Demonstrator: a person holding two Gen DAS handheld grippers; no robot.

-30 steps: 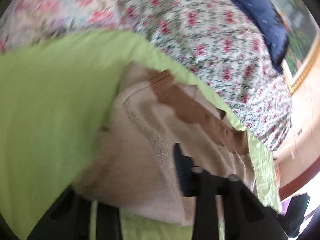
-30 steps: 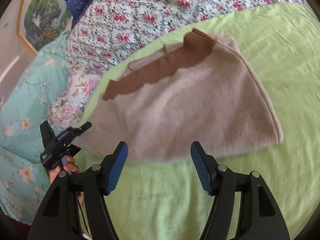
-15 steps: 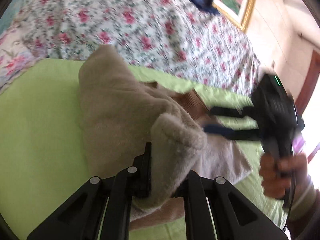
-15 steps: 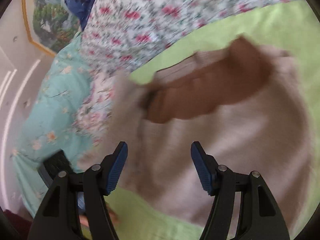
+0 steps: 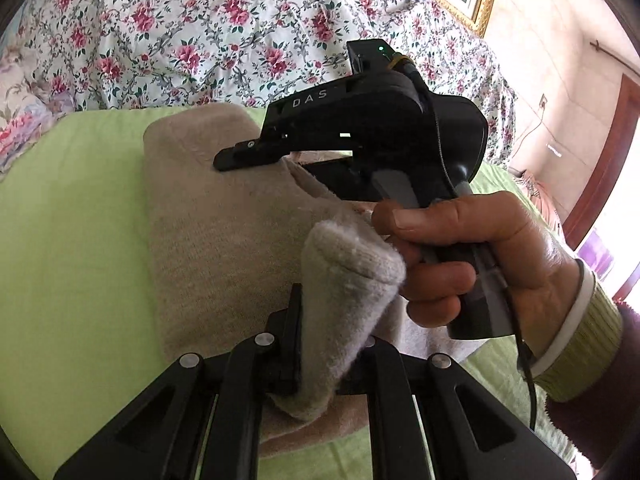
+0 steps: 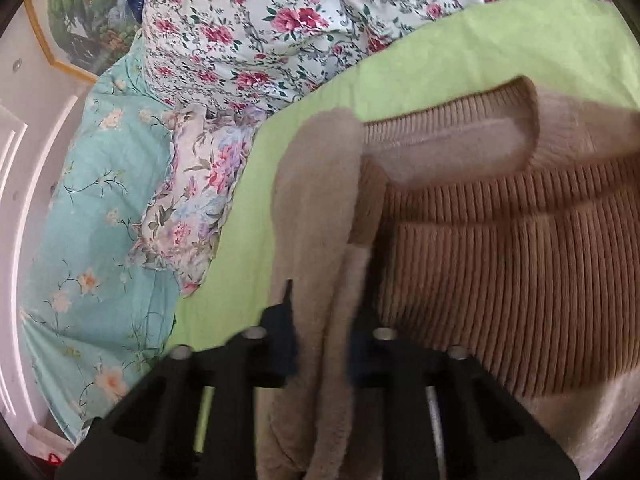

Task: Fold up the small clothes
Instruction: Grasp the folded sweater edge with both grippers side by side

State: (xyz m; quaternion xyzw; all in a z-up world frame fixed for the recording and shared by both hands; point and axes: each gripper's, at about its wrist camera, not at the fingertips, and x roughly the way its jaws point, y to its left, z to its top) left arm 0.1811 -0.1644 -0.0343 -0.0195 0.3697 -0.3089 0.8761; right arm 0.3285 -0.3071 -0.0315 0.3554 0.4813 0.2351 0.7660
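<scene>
Covering the bed, a green sheet [image 5: 72,216] meets floral bedding [image 5: 192,32].

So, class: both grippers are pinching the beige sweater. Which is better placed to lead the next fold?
Probably the right gripper: it pinches the sweater beside the ribbed collar. The left gripper holds a bunched corner.
</scene>
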